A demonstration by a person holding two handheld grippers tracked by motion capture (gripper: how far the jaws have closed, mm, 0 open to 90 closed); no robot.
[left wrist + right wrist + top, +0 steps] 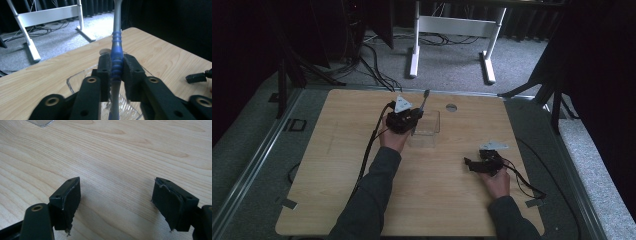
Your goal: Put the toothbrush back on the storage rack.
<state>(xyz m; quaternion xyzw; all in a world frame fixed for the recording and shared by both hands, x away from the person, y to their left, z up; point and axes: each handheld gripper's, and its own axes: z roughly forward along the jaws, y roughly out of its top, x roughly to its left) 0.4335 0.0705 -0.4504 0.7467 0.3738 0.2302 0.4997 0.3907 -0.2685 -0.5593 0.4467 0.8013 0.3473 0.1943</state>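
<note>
While left tool point(117, 72) clamps toothbrush point(117, 50), clear tray point(426, 131) below.

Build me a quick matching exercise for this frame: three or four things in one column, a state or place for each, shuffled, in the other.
1. left gripper
2. right gripper
3. toothbrush
4. clear tray

A. open, over bare wood
B. blue ribbed grip, grey neck
C. shut on the toothbrush
D. on the table under the left gripper

Pairs: 1-C, 2-A, 3-B, 4-D
</note>
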